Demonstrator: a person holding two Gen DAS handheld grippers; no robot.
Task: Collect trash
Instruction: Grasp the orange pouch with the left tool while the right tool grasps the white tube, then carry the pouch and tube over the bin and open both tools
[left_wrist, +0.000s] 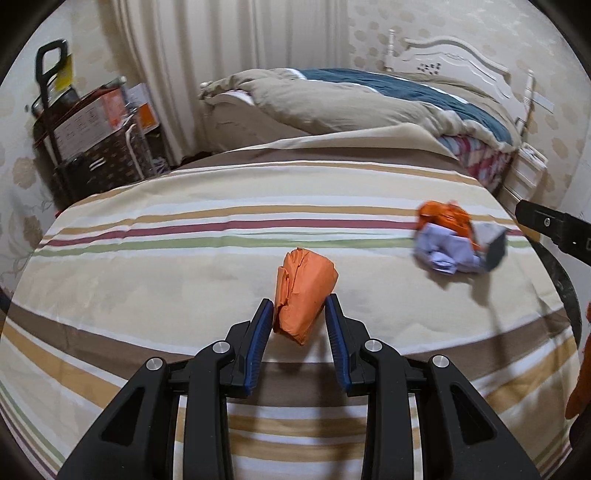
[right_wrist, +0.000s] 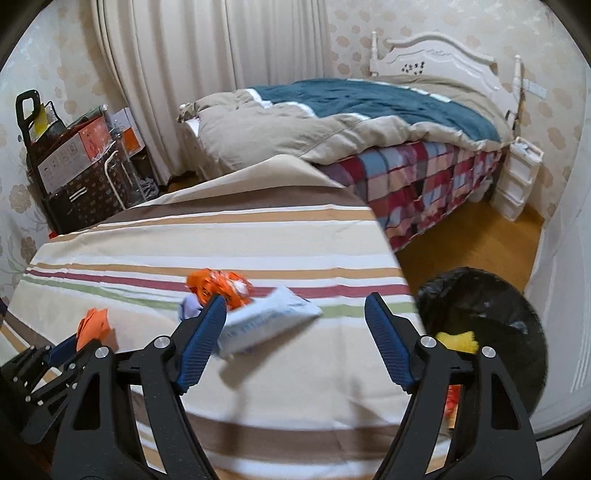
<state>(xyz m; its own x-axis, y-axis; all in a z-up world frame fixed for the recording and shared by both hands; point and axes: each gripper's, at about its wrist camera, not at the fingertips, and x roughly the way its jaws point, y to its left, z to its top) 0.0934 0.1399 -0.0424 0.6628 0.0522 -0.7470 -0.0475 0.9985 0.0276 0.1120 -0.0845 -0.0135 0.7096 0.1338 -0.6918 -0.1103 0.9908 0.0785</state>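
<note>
My left gripper (left_wrist: 299, 301) is shut on a crumpled orange paper (left_wrist: 303, 291), held just above the striped cloth (left_wrist: 166, 266). The same gripper (right_wrist: 70, 345) with the orange paper (right_wrist: 94, 325) shows at the lower left of the right wrist view. My right gripper (right_wrist: 295, 299) stands wide open. A blurred white and blue packet (right_wrist: 266, 321) lies between its jaws, close to the left finger (right_wrist: 201, 339) and well apart from the right one. Behind the packet are an orange wrapper (right_wrist: 218, 284) and a lilac crumpled paper (left_wrist: 443, 251).
A bin lined with a black bag (right_wrist: 487, 295) stands on the wooden floor right of the striped surface, with something yellow (right_wrist: 458, 339) inside. A bed (right_wrist: 369, 122) with quilts lies beyond. Boxes and a trolley (right_wrist: 74, 166) crowd the left corner.
</note>
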